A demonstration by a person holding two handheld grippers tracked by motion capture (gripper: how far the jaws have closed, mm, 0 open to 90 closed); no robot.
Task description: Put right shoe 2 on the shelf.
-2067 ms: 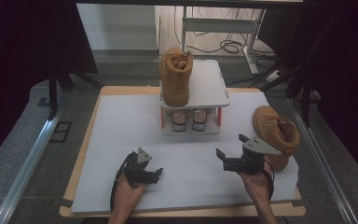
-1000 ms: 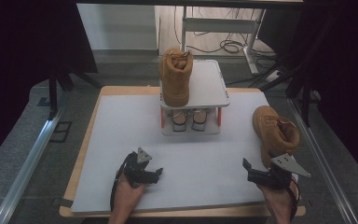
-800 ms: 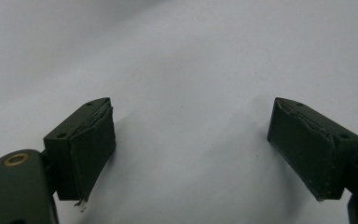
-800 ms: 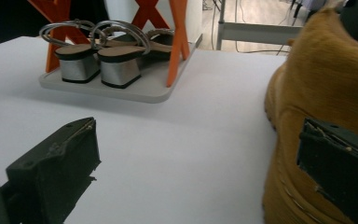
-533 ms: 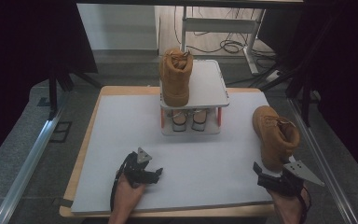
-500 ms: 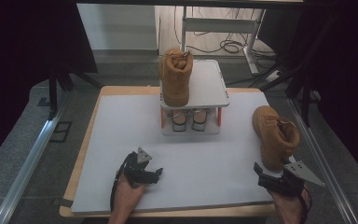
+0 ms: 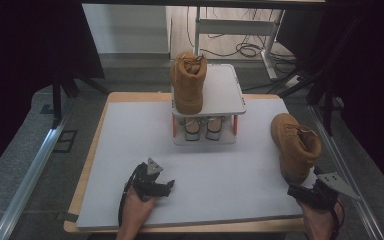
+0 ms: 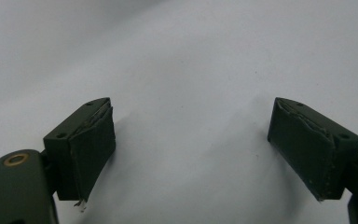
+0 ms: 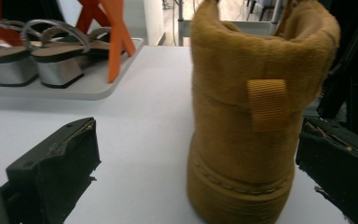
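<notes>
My left gripper [image 7: 166,186] rests on the white table [image 7: 130,145], its jaws wide apart and holding nothing. It is far from any shoe. One tan boot [image 7: 188,82] stands on top of the small shoe rack [image 7: 225,92]. The other tan boot [image 7: 296,146] stands by the table's right edge, heel toward me, toe pointing away. My right gripper [image 7: 296,190] is just behind that heel, open, one jaw on each side.

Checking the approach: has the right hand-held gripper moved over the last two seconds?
Yes. The right hand-held gripper went right and toward the person, from left of the table boot to behind its heel.
</notes>
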